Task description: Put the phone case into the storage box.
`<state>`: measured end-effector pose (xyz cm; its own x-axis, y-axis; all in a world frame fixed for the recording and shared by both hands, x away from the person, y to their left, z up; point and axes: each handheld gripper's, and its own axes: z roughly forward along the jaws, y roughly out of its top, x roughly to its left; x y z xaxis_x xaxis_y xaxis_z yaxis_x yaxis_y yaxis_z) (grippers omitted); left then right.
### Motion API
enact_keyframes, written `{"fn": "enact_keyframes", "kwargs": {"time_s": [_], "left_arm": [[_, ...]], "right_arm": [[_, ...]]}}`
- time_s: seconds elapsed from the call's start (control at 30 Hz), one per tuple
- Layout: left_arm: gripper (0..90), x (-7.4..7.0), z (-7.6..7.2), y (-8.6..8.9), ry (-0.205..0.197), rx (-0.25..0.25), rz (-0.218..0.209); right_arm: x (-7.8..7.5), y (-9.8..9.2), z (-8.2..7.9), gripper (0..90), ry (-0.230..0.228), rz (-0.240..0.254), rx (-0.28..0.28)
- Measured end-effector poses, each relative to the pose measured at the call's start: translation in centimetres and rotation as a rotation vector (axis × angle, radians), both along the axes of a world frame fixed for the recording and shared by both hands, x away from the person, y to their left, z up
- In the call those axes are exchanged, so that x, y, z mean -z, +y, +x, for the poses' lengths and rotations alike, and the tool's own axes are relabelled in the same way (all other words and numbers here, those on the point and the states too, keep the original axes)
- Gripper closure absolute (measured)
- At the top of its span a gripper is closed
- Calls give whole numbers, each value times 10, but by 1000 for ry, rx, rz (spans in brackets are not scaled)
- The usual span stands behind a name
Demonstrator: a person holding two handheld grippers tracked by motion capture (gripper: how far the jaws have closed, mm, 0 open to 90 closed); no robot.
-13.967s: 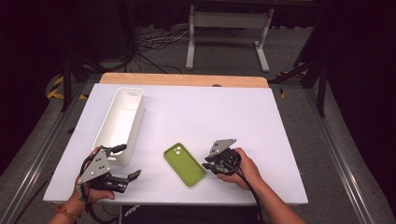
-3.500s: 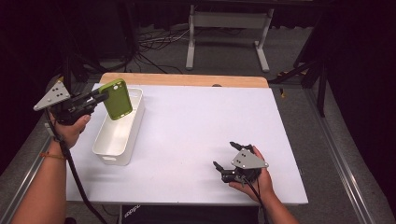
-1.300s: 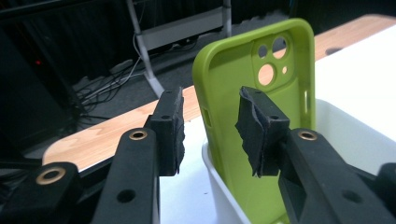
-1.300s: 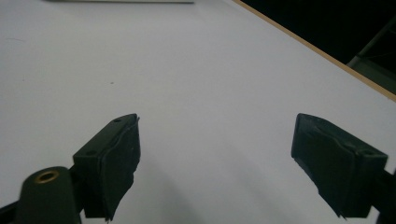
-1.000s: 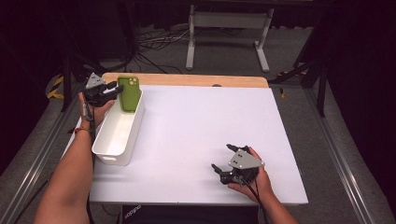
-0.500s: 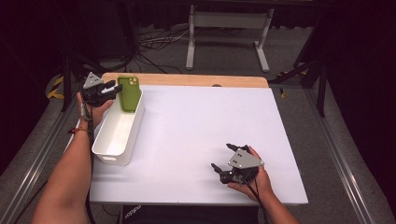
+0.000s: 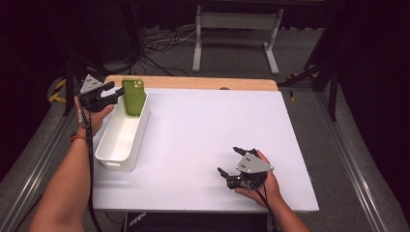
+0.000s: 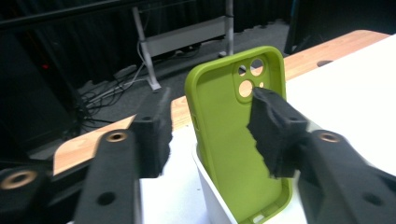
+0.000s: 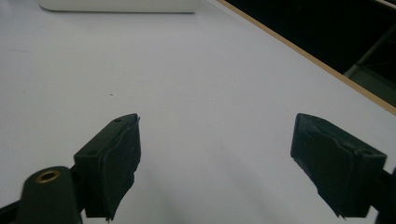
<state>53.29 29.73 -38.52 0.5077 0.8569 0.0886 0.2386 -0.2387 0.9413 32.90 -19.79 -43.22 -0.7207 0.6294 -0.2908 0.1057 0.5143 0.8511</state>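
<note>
The green phone case (image 7: 133, 96) stands upright at the far end of the white bin (image 7: 122, 140), its lower edge inside the bin and its back leaning against the bin's far wall. The open inner side faces the left hand-held gripper (image 7: 112, 93), with the camera cut-outs at the top. In the left gripper view the case (image 8: 233, 140) sits between the two black jaws, which have just been opening: the left pad is clearly apart from it, and the right pad overlaps its edge but does not seem to press on it. The case appears to be released and resting on the bin by itself.

The case looks like a thin, light shell of flexible rubbery plastic. It should bend a little under a squeeze instead of cracking, and its matte surface should give the pads fair grip. The best hold is probably across the long side rims near the middle, or on the top edge clear of the camera holes, where the wall is weakest. Standing as it does, it could tip or slide down flat.

Apart from the case, the bin holds nothing that can be seen.

The right hand-held gripper (image 7: 231, 165) rests low on the white table (image 7: 203, 125) near the front edge, its jaws wide apart with nothing between them.
</note>
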Motion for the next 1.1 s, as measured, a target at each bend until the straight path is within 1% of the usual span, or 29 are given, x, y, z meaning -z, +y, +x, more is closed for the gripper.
{"fn": "enact_keyframes", "kwargs": {"time_s": [0.03, 0.1, 0.2, 0.33, 0.47, 0.53, 0.57, 0.63, 0.7, 0.93, 1.03, 1.07, 1.1], "left_arm": [[481, -1, -2, 0, -7, 0, -5], [472, -2, -4, -2, -11, -1, 2], [433, -5, -8, -5, -22, 5, 1], [402, -7, -11, -8, -27, 13, 3], [335, -10, -15, -10, -33, 19, 5], [318, -12, -18, -12, -37, 24, 8], [303, -13, -20, -13, -45, 22, 5], [281, -15, -23, -14, -50, 28, -3], [252, -16, -25, -15, -48, 33, 2], [203, -20, -35, -20, -67, 59, -3], [171, -21, -38, -22, -73, 64, 3], [162, -21, -40, -23, -74, 70, -5], [155, -22, -41, -23, -73, 74, 2]], "right_arm": [[0, 0, 0, 169, -3, -2, -2], [-1, 1, 0, 168, -4, -1, -3], [-3, 1, 0, 169, -14, 7, -2], [-3, 1, 0, 169, -14, 7, -1], [-4, -1, 1, 168, -15, 12, 6], [-4, -1, 1, 169, -17, 12, 8], [-4, -1, 1, 169, -18, 15, 8], [-5, -1, 1, 168, -19, 12, 7], [-5, -1, 1, 169, -20, 12, 6], [-7, -2, 0, 168, -25, 17, 12], [-7, -3, 0, 168, -25, 16, 11], [-7, -3, 0, 168, -25, 16, 12], [-7, -3, 0, 168, -26, 16, 13]]}}
